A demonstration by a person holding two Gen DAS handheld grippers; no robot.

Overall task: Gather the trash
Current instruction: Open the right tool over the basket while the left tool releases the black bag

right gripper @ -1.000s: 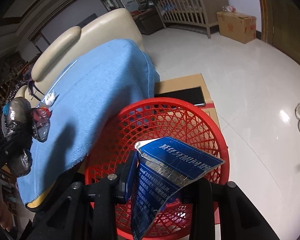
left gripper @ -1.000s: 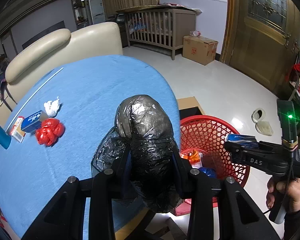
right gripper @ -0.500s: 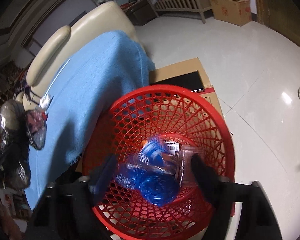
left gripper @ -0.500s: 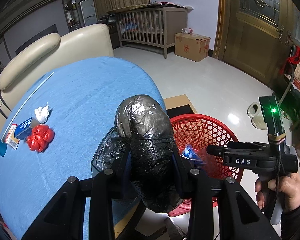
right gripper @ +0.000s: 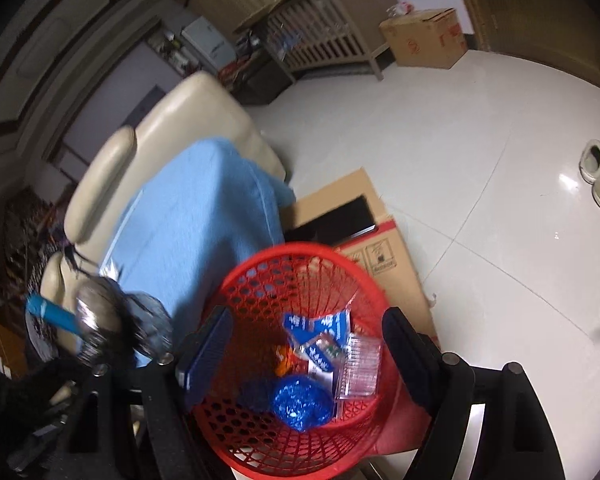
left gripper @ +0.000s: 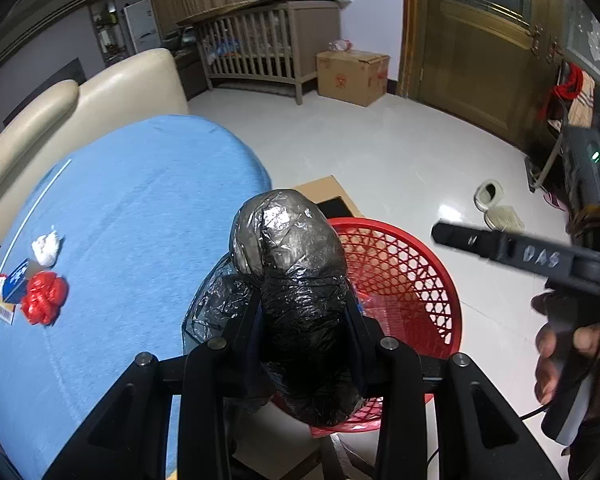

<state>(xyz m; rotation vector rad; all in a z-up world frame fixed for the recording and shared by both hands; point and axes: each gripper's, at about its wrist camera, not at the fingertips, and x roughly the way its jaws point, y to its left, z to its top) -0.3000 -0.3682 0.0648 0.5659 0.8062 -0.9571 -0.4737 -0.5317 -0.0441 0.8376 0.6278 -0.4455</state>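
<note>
Trash (right gripper: 320, 344) lies in the basket (right gripper: 260, 292); your right gripper (right gripper: 306, 356) gapes empty above it, your left gripper (left gripper: 304, 320) clenches a bag (left gripper: 296, 272).

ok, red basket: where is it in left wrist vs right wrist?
Left wrist: red basket sits right of centre on the floor, partly hidden behind the black bag held in the left gripper.
Right wrist: it fills the lower centre, seen from above, trash inside, between the open fingers of the right gripper.
Shared landmark: the blue-covered table to the basket's left in both views.
</note>
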